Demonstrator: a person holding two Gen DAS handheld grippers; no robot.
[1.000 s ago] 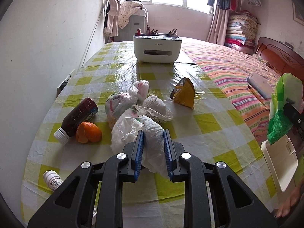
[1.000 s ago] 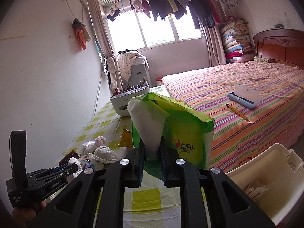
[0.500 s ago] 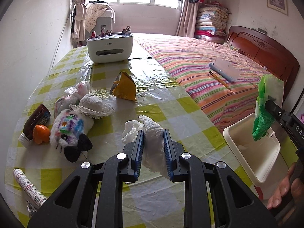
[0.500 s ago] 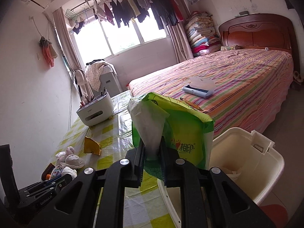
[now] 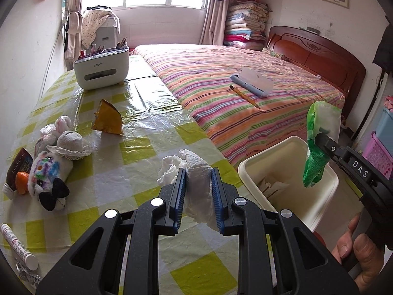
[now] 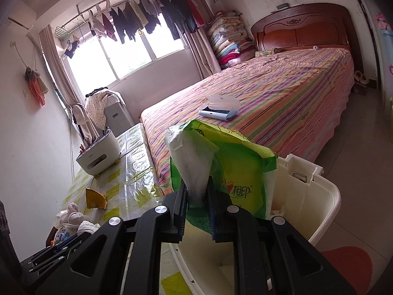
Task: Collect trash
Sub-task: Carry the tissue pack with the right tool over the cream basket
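Fingers of the left gripper (image 5: pixel 196 191) are clamped on a crumpled white plastic bag (image 5: pixel 196 172) above the near edge of the table (image 5: pixel 137 147); the bag's lower end hangs below the blue pads. Fingers of the right gripper (image 6: pixel 197 211) pinch a green tissue pack (image 6: pixel 235 172), a white sheet standing out of its top; its lower end drops behind the black frame. Bed (image 5: pixel 233 86), striped, is cut off at the right. The table, in yellow-checked plastic, runs under the left gripper's frame. Cream bin (image 6: pixel 307 209) stands just beside the table's edge, directly under the tissue pack; its contents show only as pale scraps. Stuffed toy (image 5: pixel 46 174) hides most of a brown bottle (image 5: pixel 17 162). Yellow wrapper (image 5: pixel 108 120) lies apart, uncovered. White tube (image 5: pixel 17 245) is clipped by the left edge.
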